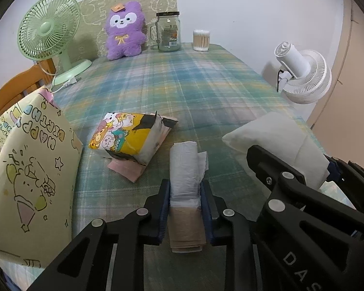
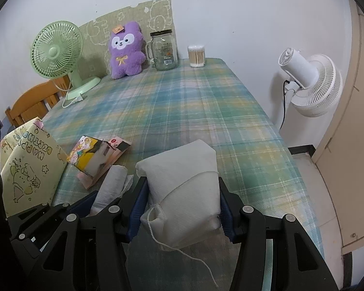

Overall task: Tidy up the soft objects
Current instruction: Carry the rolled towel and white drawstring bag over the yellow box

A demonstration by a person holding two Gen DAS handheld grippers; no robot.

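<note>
Left hand-held gripper (image 1: 185, 203) clamping white roll (image 1: 184, 167), right hand-held gripper (image 2: 182, 206) clamping white pouch (image 2: 184, 189), plaid tablecloth (image 2: 194, 111)

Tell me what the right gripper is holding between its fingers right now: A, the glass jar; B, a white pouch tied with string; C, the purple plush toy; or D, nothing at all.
B. In the right wrist view the right gripper has its fingers closed against both sides of the white pouch tied with string, while the purple plush toy and glass jar sit untouched at the table's far end.
</note>
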